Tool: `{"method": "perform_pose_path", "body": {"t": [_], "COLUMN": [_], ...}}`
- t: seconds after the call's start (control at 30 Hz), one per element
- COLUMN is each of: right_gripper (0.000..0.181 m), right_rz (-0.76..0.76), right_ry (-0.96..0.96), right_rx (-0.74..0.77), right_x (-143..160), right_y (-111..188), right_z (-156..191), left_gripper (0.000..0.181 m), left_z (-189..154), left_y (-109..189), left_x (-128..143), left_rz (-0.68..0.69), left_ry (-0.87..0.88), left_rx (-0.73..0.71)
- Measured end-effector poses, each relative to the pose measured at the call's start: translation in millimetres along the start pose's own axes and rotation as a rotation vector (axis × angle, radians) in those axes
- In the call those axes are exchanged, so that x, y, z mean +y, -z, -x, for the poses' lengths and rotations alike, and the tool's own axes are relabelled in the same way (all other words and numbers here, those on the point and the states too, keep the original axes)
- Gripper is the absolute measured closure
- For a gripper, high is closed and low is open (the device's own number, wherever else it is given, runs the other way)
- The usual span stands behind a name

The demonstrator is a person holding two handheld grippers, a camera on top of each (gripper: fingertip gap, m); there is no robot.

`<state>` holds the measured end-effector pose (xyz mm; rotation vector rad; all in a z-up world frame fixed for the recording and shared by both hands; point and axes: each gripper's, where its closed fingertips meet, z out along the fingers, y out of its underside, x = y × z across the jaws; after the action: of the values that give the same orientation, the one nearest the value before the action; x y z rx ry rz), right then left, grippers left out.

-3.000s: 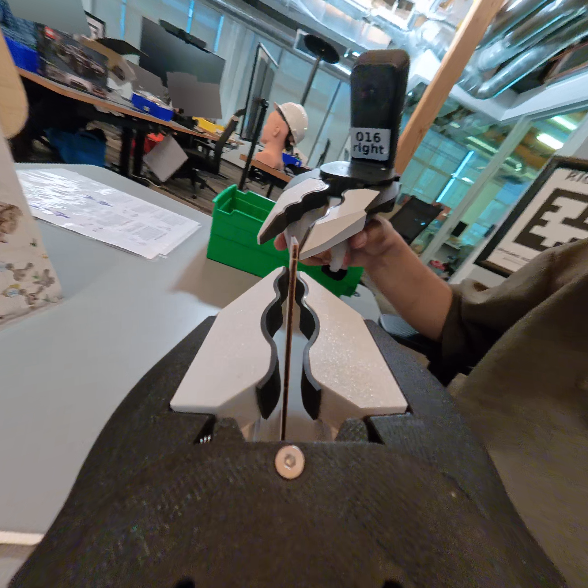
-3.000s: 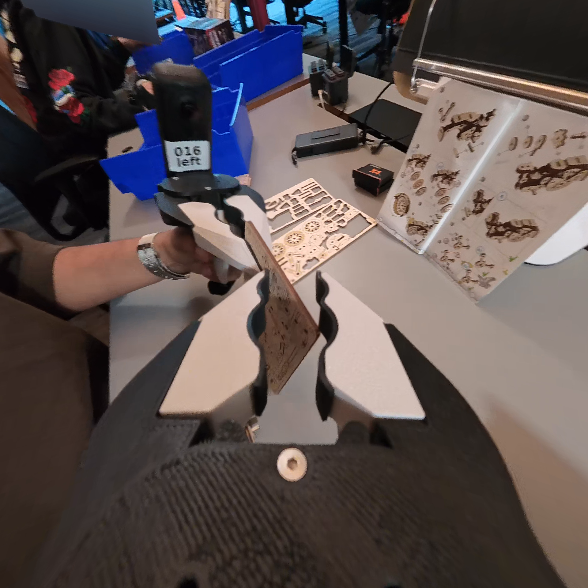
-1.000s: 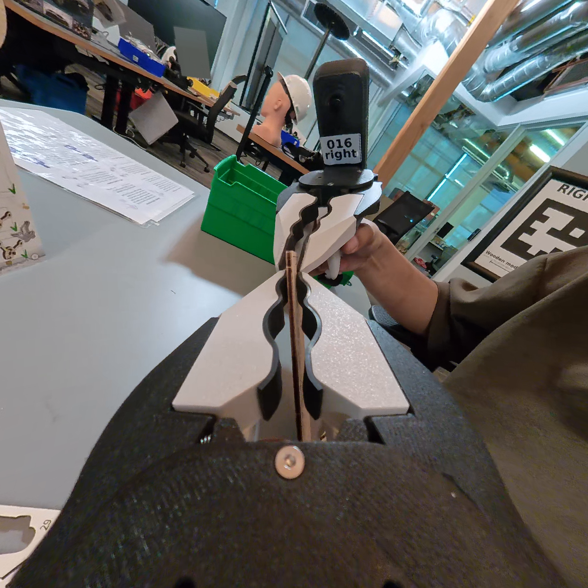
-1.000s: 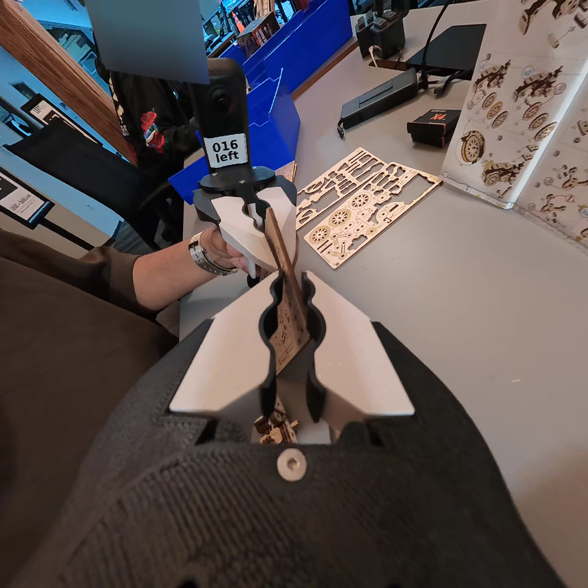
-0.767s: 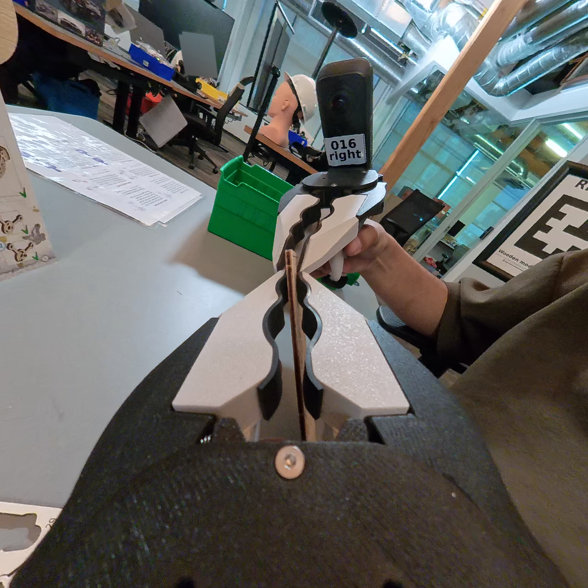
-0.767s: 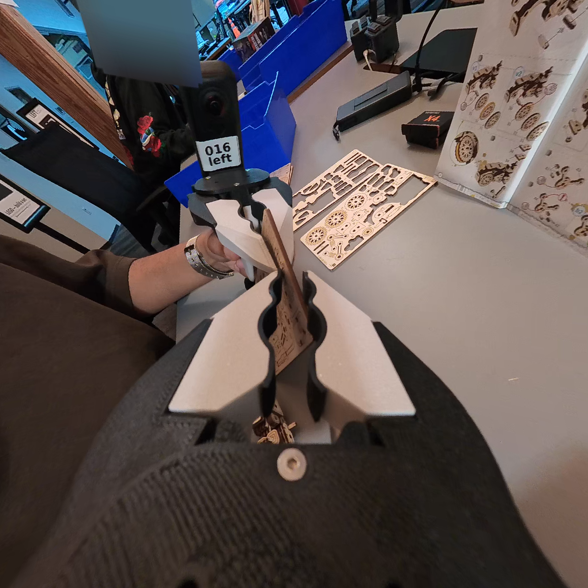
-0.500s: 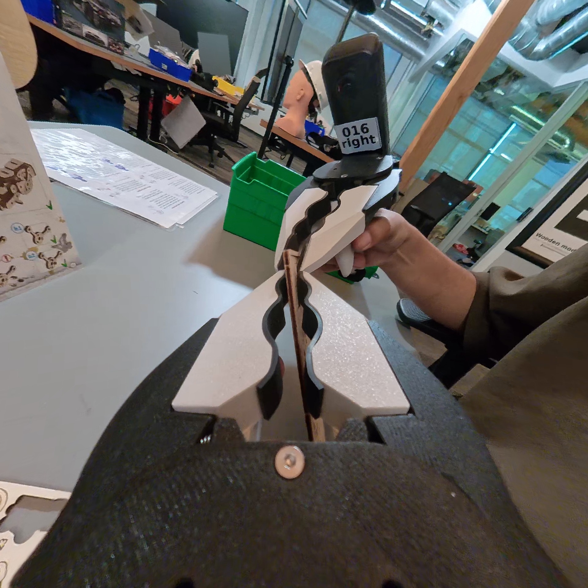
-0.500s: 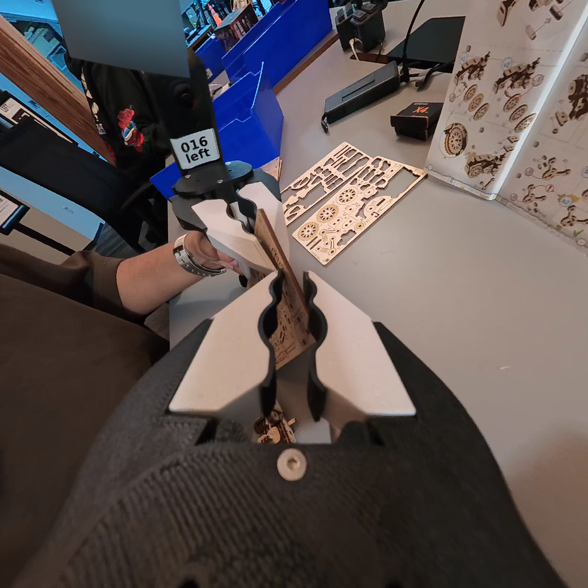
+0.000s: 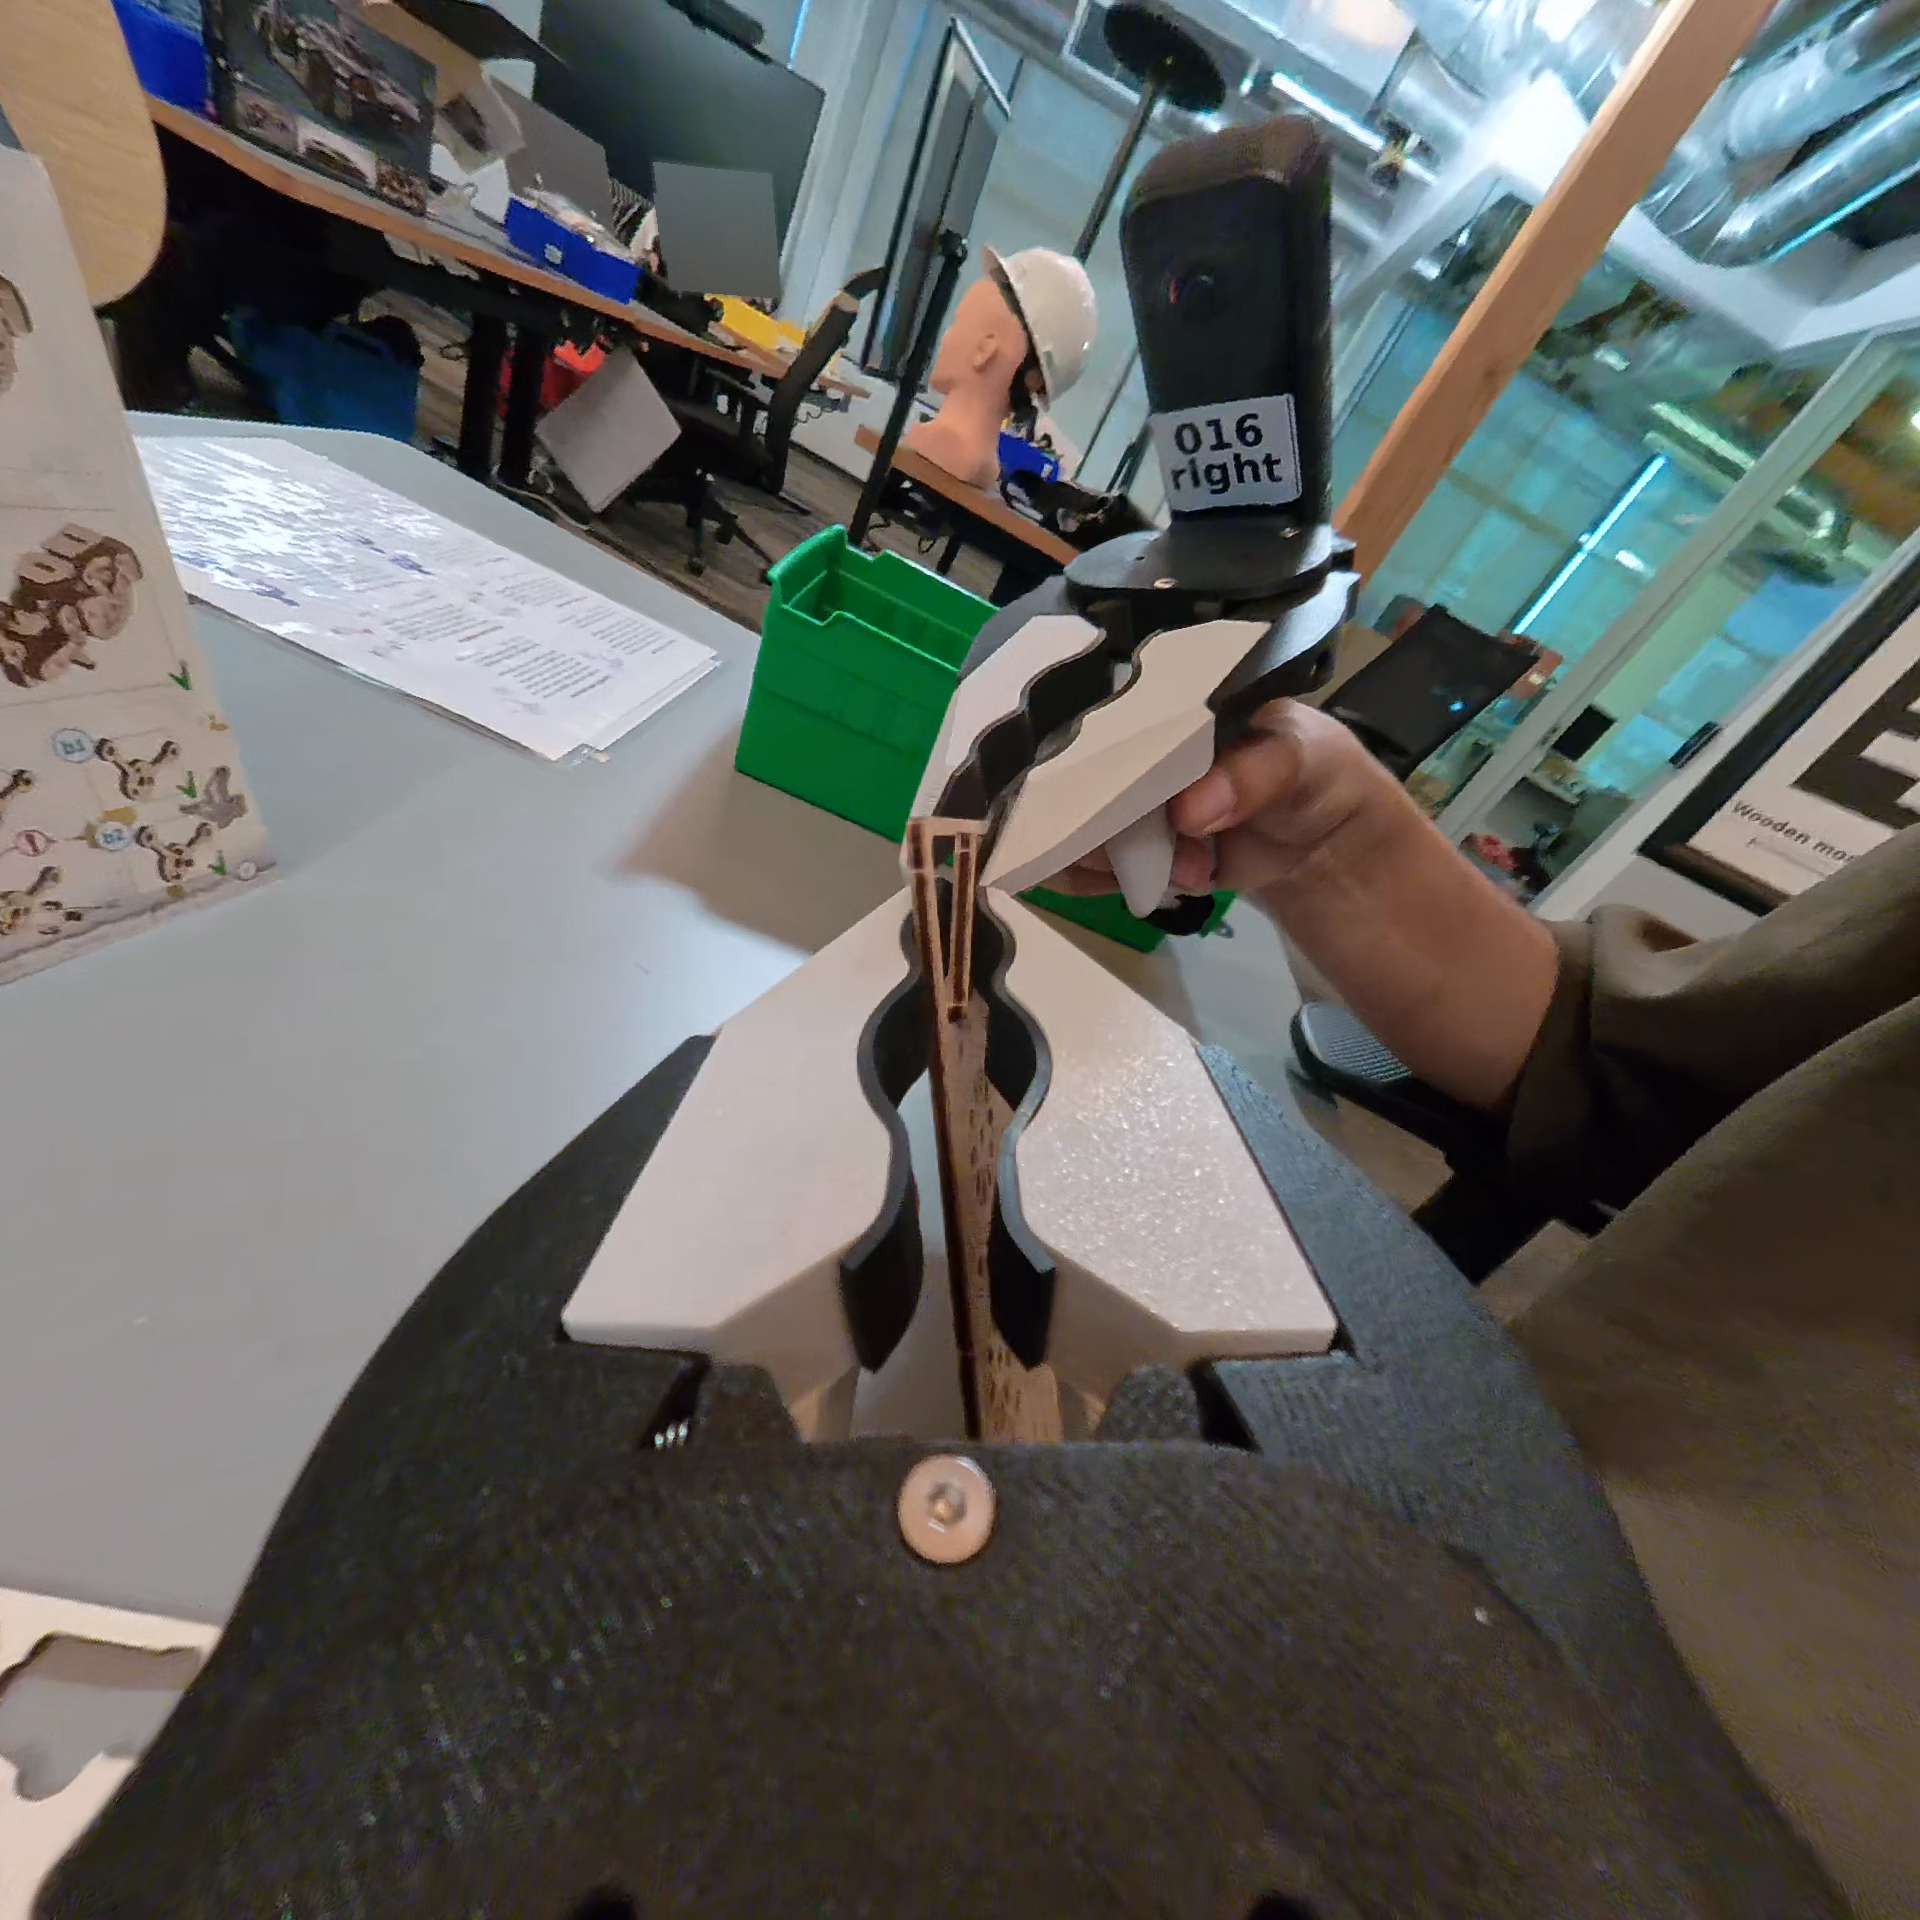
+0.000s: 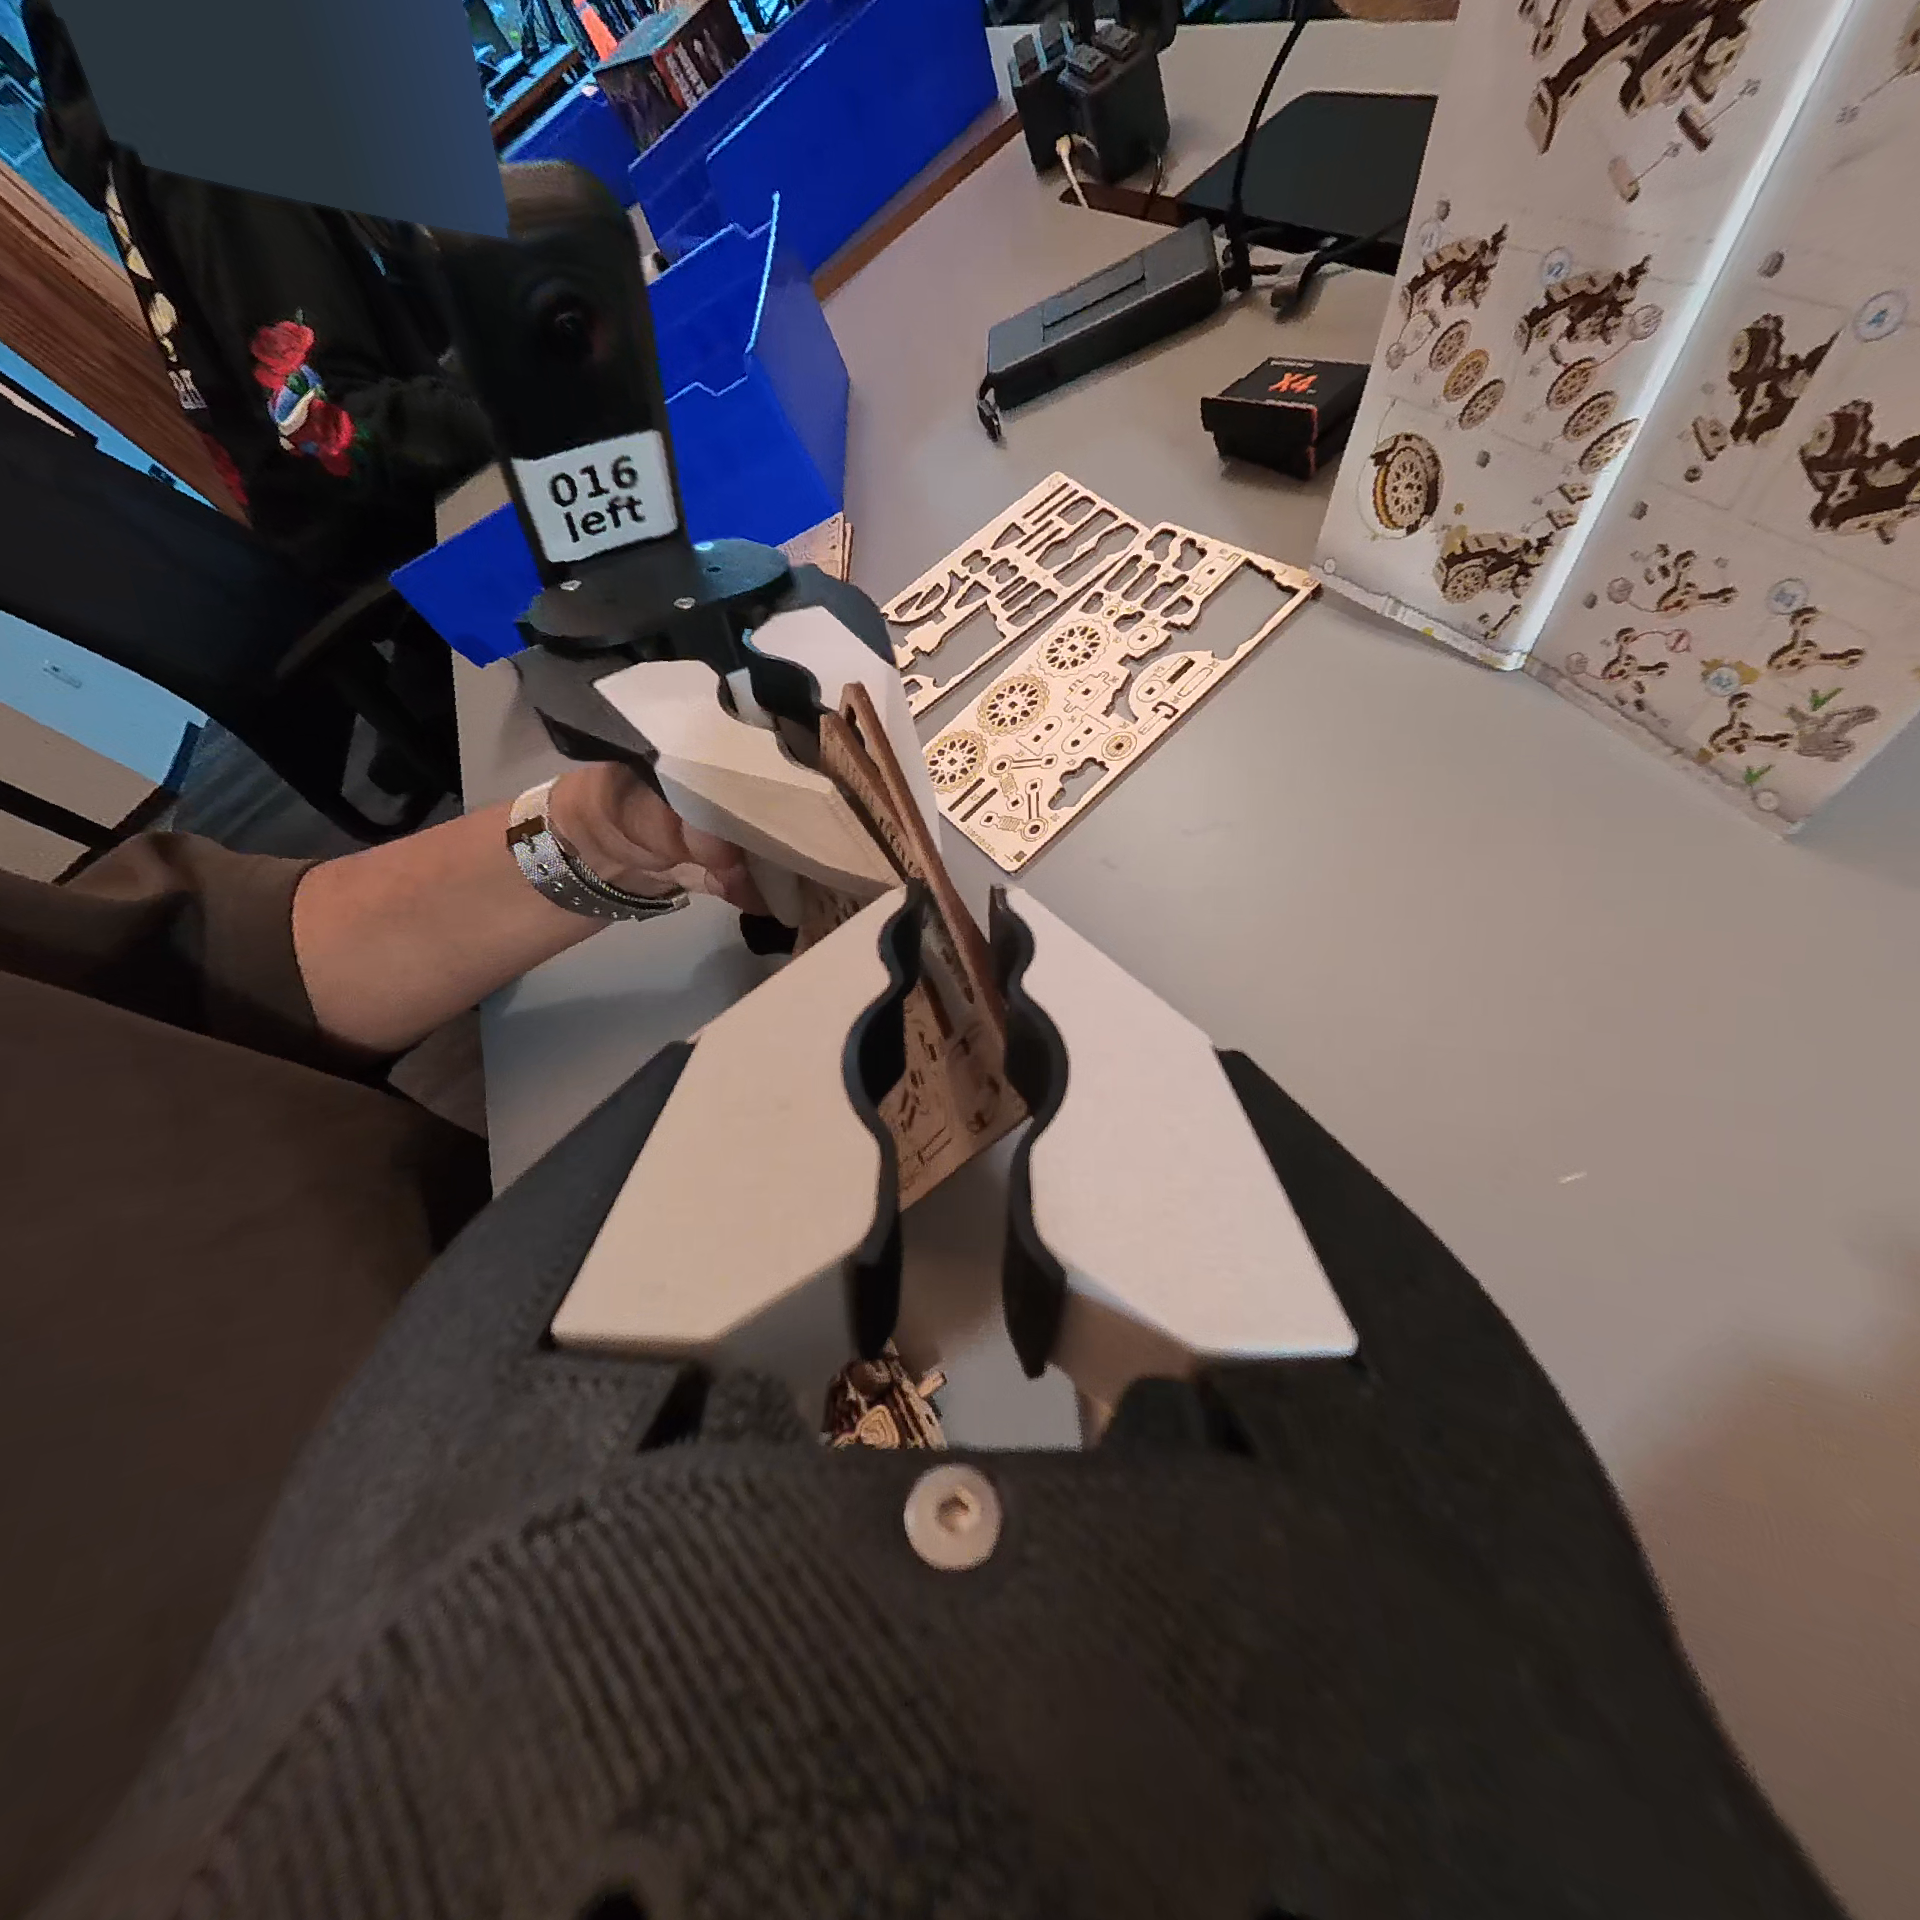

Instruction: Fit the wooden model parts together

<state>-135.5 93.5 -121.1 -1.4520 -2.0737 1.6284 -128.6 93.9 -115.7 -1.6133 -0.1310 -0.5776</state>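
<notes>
We held the thin wooden sheet [image 9: 961,1122] edge-up above the grey table [image 10: 1455,1039], our left gripper [image 9: 951,914] clamped on it and our right gripper [image 10: 951,904] closed around its far end.

There are two grippers: the left gripper [image 9: 954,914] and the right gripper [image 10: 954,909]. Two wooden sheets show: one held sheet [image 10: 940,1023] at the centre, one flat sheet [image 10: 1081,665] on the table [image 10: 1351,1039]. One green bin [image 9: 852,686] stands at upper centre, and one small black box [image 10: 1283,410] at upper right.
</notes>
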Motion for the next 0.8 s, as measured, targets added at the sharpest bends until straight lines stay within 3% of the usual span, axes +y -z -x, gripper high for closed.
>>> {"method": "perform_pose_path", "body": {"t": [0.2, 0.47, 0.8], "right_gripper": [0.174, 0.180, 0.181], "right_rz": [-0.037, -0.074, -0.131], "right_ry": [-0.069, -0.179, -0.310], "right_rx": [-0.072, -0.127, -0.223], "right_x": [-2, 2, 3], "right_y": [1, 2, 4], "right_z": [1, -14, -24], "left_gripper": [0.181, 0.145, 0.156], "left_z": [1, 27, 25], "left_y": [1, 14, 15], "left_x": [1, -4, -5], "left_rz": [-0.033, -0.089, -0.085], "left_ry": [0.078, 0.139, -0.004], "left_rx": [0.041, -0.041, -0.092]}}
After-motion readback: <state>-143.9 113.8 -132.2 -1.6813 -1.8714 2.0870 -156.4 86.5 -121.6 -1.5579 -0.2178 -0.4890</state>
